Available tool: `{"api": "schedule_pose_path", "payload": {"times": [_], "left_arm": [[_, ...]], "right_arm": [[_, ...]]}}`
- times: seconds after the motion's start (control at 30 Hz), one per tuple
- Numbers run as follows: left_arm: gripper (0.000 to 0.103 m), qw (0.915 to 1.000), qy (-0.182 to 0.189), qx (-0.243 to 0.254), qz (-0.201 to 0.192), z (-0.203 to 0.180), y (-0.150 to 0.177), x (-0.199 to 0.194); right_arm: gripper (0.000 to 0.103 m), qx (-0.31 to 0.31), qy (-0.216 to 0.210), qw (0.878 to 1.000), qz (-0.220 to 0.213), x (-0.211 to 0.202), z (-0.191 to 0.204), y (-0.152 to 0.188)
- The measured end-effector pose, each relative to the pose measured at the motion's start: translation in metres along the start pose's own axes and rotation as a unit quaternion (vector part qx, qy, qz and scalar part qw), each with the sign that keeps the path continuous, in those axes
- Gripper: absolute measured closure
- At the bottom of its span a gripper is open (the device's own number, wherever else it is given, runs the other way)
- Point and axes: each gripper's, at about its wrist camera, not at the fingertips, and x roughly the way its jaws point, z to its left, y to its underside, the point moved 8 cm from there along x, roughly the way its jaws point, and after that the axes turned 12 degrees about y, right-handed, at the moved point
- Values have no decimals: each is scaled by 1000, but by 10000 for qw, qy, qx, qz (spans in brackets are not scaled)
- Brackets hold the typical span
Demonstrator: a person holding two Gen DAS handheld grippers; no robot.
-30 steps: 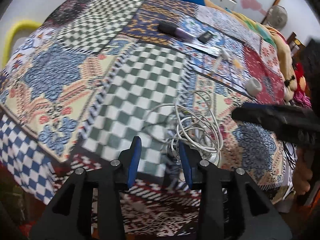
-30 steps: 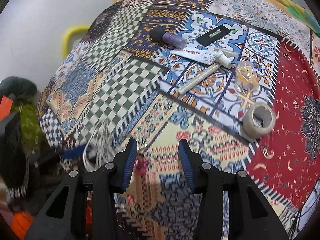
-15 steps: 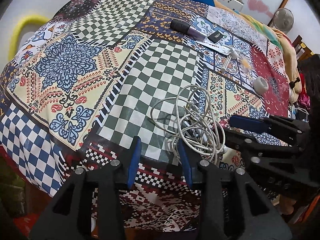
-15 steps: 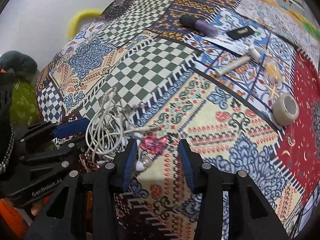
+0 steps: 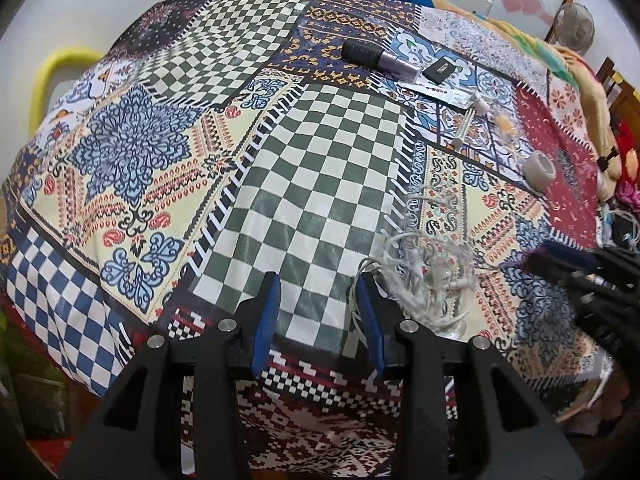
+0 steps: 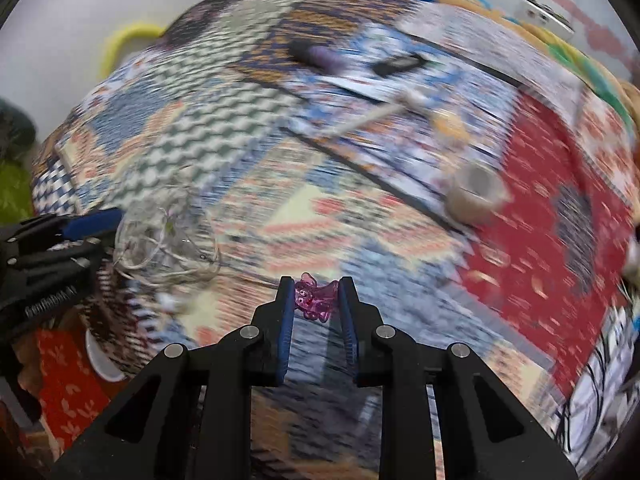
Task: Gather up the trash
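Note:
A patterned patchwork cloth (image 5: 320, 184) covers the table. A tangle of white cable (image 5: 424, 280) lies near its front edge, just right of my left gripper (image 5: 318, 304), which is open and empty. In the right wrist view my right gripper (image 6: 316, 300) is shut on a small pink translucent wrapper (image 6: 314, 300) held between its pads. That view is motion-blurred. The cable tangle (image 6: 164, 236) lies to its left, beside the left gripper (image 6: 60, 240).
At the far side lie a black-and-purple tube (image 5: 380, 58), a small black device (image 5: 440, 70), a white tube (image 5: 444, 96), a white stick (image 5: 464, 126) and a tape roll (image 5: 540, 166). A yellow rail (image 5: 60, 64) stands at the left.
My right gripper has closed on the pink wrapper and is moving right, away from the cables. The left gripper has shifted slightly left of the cable tangle.

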Motion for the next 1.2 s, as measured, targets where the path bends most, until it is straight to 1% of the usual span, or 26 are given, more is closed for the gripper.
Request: {"api": "schedule_pose_path", "payload": {"times": [0.03, 0.1, 0.17, 0.27, 0.33, 0.4, 0.43, 0.5, 0.53, 0.63, 0.7, 0.77, 0.8, 0.87, 0.9, 0.93, 0.97, 1.0, 1.03, 1.07, 1.1, 1.2], "left_arm": [[65, 10000, -58, 30, 29, -1, -1, 1], [65, 9999, -39, -6, 93, -2, -1, 1], [65, 9998, 127, -92, 144, -5, 0, -3], [65, 9987, 452, -197, 157, -16, 2, -14], [54, 9979, 586, -221, 152, -24, 4, -20], [46, 9976, 678, -148, 85, -36, 4, -23], [44, 9977, 664, -74, 66, -41, 4, -23], [44, 9983, 564, 101, 138, -53, 3, -16], [44, 9981, 577, 138, 177, -57, 2, -13], [44, 9971, 700, 34, 301, -67, -3, 6], [44, 9968, 712, -25, 353, -70, -6, 16], [44, 9972, 623, -97, 405, -71, -9, 27], [44, 9981, 537, -76, 293, -73, -14, 29], [45, 9987, 422, -8, 270, -77, -17, 33], [57, 9991, 351, 66, 223, -80, -20, 35], [68, 9993, 270, 166, 192, -84, -21, 36], [74, 9991, 286, 222, 197, -86, -22, 37], [85, 9988, 354, 259, 211, -90, -23, 38], [86, 9985, 401, 286, 223, -94, -23, 36], [88, 9986, 367, 322, 206, -95, -23, 35], [96, 9984, 369, 371, 198, -97, -22, 31], [96, 9980, 499, 344, 174, -96, -20, 17]], "right_arm": [[83, 62, 66, 10000, 16, 0, -7, 2], [83, 231, 128, 9996, 85, -1, -21, 6], [83, 389, 132, 9991, 121, -5, -34, 10], [83, 511, 86, 9986, 51, -15, -41, 13], [83, 557, 33, 9984, -20, -24, -43, 13], [83, 591, -30, 9982, -97, -32, -44, 12], [83, 603, -67, 9980, -153, -37, -45, 11], [83, 612, -106, 9978, -224, -43, -45, 9], [83, 626, -124, 9976, -259, -46, -45, 8], [83, 676, -169, 9971, -311, -51, -48, 6], [83, 707, -176, 9968, -322, -53, -52, 8], [83, 742, -177, 9966, -324, -55, -56, 10], [83, 751, -170, 9965, -326, -55, -58, 10], [83, 771, -130, 9964, -318, -54, -61, 11], [83, 793, -124, 9963, -307, -54, -63, 11], [83, 810, -126, 9962, -303, -54, -64, 11], [83, 824, -115, 9961, -300, -54, -65, 11], [83, 833, -87, 9960, -300, -54, -66, 11], [83, 845, -81, 9959, -305, -55, -66, 10], [83, 859, -82, 9958, -311, -57, -67, 10], [83, 876, -83, 9956, -328, -59, -67, 8], [83, 907, -87, 9949, -428, -72, -65, 5]]}}
